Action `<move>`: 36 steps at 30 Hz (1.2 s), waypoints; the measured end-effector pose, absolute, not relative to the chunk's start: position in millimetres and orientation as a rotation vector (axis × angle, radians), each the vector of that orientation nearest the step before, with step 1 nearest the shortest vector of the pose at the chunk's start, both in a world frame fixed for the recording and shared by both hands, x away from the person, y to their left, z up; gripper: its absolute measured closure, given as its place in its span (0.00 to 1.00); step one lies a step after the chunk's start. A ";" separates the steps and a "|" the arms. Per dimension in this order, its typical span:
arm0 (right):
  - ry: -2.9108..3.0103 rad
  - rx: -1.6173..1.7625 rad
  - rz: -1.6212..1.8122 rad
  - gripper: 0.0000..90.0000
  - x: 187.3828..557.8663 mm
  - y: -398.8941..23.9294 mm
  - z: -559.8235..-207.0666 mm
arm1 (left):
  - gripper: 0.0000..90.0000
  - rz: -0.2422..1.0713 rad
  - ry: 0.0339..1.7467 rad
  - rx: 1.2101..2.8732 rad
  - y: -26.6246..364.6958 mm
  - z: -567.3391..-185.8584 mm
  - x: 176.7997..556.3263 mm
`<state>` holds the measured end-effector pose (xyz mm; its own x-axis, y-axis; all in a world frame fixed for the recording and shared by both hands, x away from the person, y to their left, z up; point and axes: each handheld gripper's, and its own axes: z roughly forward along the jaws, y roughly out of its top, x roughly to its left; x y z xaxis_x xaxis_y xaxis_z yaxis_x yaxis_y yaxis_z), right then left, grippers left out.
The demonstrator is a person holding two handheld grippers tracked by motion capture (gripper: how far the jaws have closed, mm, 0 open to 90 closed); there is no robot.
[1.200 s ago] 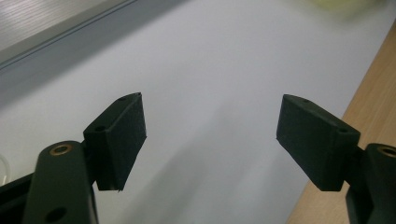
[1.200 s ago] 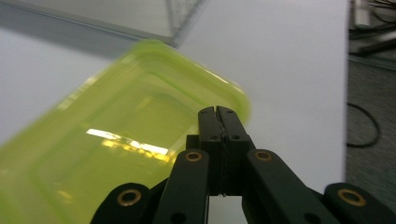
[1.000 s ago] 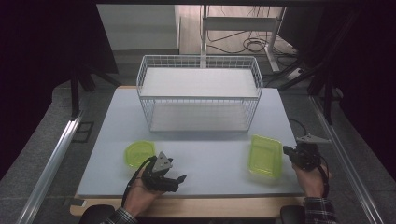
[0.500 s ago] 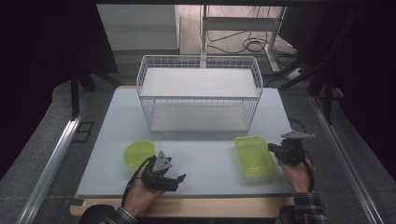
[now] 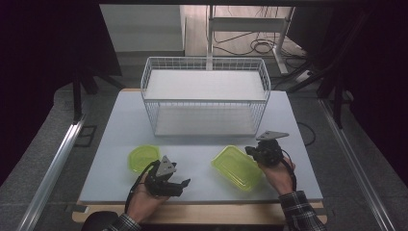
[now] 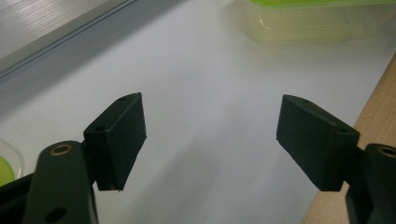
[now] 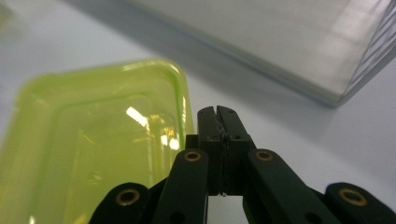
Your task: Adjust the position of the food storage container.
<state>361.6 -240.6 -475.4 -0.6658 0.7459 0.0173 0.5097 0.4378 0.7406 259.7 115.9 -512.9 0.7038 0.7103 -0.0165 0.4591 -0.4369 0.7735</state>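
A large yellow-green rectangular container (image 5: pixel 237 166) lies on the white table (image 5: pixel 115 130), in front of the wire basket. My right gripper (image 5: pixel 251 151) is shut with nothing between its jaws, and its tip sits against the container's right rim (image 7: pixel 184 100). A smaller yellow-green container (image 5: pixel 143 157) rests to the left. Just in front of it, my left gripper (image 5: pixel 182 184) lies low by the table's near edge, pointing right. It is open and empty (image 6: pixel 210 126), and its jaws have just been closing a little. The large container (image 6: pixel 308 23) shows ahead of them.
A white wire basket (image 5: pixel 204 103) with a flat upper shelf stands at the back middle of the table; its side (image 7: pixel 289 42) is close behind the right gripper. The table's wooden front edge (image 6: pixel 378 116) runs just beside the left gripper.
The right gripper has moved left, and the large container has slid left and turned with it. The left hand has stayed in place.
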 end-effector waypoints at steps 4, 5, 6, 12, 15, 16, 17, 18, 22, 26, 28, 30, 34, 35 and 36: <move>2.367 1.100 1.102 0.98 332.0 -260.5 -466.5 | 0.32 0.392 0.883 2.121 114.2 -512.4 259.2; 2.371 1.099 1.087 0.98 324.3 -264.3 -466.9 | 0.32 0.391 0.880 2.122 113.8 -512.1 259.1; 2.374 1.105 1.076 0.98 316.6 -268.3 -467.4 | 0.33 0.391 0.879 2.122 113.4 -511.8 258.8; 2.359 1.171 1.088 0.98 287.8 -288.0 -467.7 | 0.38 0.378 0.875 2.124 112.2 -511.8 259.9; 2.398 1.206 1.072 0.98 277.8 -288.7 -476.1 | 0.41 0.370 0.877 2.117 112.3 -510.7 260.1; 2.398 1.206 1.072 0.98 277.8 -288.7 -476.1 | 0.42 0.370 0.877 2.117 112.3 -510.7 260.1; 2.407 1.226 1.065 0.98 277.3 -288.1 -482.7 | 0.44 0.372 0.877 2.115 112.7 -510.1 260.9; 2.407 1.226 1.065 0.98 277.3 -288.1 -482.7 | 0.45 0.372 0.877 2.115 112.7 -510.1 260.9; 2.382 1.263 1.089 0.98 282.7 -288.2 -485.8 | 0.50 0.361 0.882 2.102 112.6 -508.5 263.5; 2.378 1.261 1.094 0.98 297.2 -281.5 -485.8 | 0.59 0.355 0.883 2.104 109.9 -507.5 268.2; 2.385 1.242 1.084 0.98 308.9 -273.8 -485.2 | 0.63 0.360 0.889 2.109 106.5 -506.4 273.3; 2.388 1.234 1.078 0.98 313.1 -270.9 -484.9 | 0.66 0.370 0.895 2.112 105.3 -505.8 275.4; 2.396 1.215 1.069 0.98 329.9 -259.7 -484.6 | 0.85 0.378 0.951 2.121 99.9 -503.4 287.5; 2.398 1.212 1.068 0.98 336.0 -254.7 -484.8 | 0.89 0.380 0.977 2.131 96.1 -504.3 294.8; 2.398 1.212 1.068 0.98 336.0 -254.7 -484.8 | 0.92 0.380 0.977 2.131 96.1 -504.3 294.8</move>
